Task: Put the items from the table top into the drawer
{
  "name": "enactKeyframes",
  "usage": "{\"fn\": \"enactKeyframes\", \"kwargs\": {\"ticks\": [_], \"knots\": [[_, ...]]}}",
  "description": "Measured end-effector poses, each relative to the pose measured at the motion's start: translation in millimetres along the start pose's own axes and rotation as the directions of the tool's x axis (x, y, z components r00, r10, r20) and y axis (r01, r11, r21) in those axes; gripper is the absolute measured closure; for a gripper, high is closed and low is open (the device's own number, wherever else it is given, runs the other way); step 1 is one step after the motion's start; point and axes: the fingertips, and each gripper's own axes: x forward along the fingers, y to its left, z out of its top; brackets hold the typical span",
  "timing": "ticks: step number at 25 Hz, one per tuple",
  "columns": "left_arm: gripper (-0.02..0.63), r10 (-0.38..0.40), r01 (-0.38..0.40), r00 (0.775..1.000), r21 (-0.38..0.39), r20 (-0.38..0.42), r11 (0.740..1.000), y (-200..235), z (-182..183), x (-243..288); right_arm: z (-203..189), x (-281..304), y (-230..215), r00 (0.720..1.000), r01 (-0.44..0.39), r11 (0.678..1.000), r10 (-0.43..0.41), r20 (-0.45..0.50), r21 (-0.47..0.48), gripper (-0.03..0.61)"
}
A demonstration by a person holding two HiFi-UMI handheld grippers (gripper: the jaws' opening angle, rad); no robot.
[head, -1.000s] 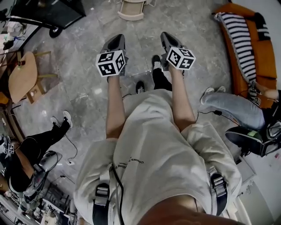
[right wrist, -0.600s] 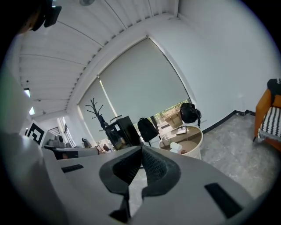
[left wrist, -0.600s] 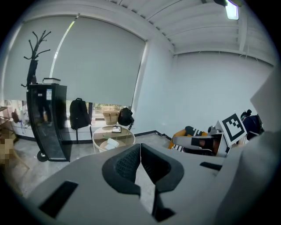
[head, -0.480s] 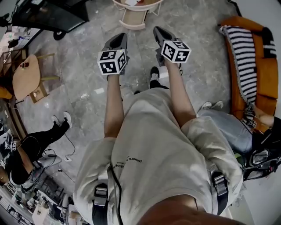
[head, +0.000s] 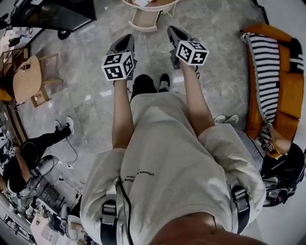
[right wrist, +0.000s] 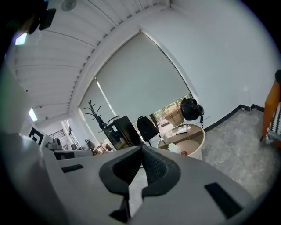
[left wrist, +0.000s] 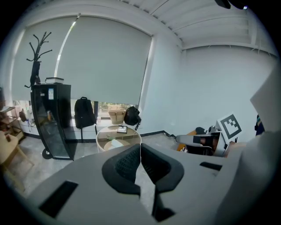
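Across a grey stone floor (head: 91, 110), the head view looks down on a person in a beige shirt (head: 167, 162) with both forearms held forward. An orange sofa (head: 287, 91) with a striped cushion (head: 267, 72) runs along the floor's right edge. A black cabinet (head: 52, 14) sits at its top left corner, and a wooden table (head: 26, 81) at its left edge. Below that table, a seated person in black (head: 28, 160) shows in the head view alone.

At the floor's top edge stands the round table (head: 148, 7), ahead of both grippers and well apart from them. The left gripper (head: 126, 43) and right gripper (head: 173, 34) point toward it, each carrying its marker cube. From above their jaws cannot be read.

The gripper views settle it: the left gripper (left wrist: 140, 147) has its ribbed pads pressed together with nothing between them, and the right gripper (right wrist: 141, 149) is shut and empty likewise.

Those views also show what the head view crops. The round table (left wrist: 117, 136) has two tiers, with a dark frame (left wrist: 122, 129) lying near the far edge of its top and a white item (left wrist: 115, 143) on the lower shelf. Behind it are black backpacks (left wrist: 84, 112), a coat stand (left wrist: 37, 57) beside the black cabinet (left wrist: 50, 121), and a pale roller blind (left wrist: 101, 61)
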Motion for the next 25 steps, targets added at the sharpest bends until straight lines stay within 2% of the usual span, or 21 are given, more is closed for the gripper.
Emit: {"fn": "enactKeyframes", "kwargs": {"ticks": [11, 17, 20, 25], "knots": [[0.592, -0.030, 0.030, 0.999, -0.010, -0.012, 1.000, 3, 11, 50, 13, 21, -39, 0.999, 0.039, 0.999, -0.039, 0.000, 0.019, 0.545], [0.592, -0.036, 0.036, 0.999, -0.023, 0.029, 0.999, 16, 45, 92, 55, 50, -68, 0.998, 0.059, 0.998, -0.059, 0.030, 0.004, 0.545], [0.592, -0.024, 0.026, 0.999, -0.052, 0.044, 0.998, 35, 66, 120, 76, 77, -85, 0.997, 0.066, 0.998, -0.066, 0.027, 0.024, 0.545], [0.592, 0.007, 0.005, 0.997, -0.147, 0.079, 0.989, 91, 107, 172, 106, 136, -100, 0.998, 0.068, 0.998, -0.068, -0.009, 0.010, 0.545]]}}
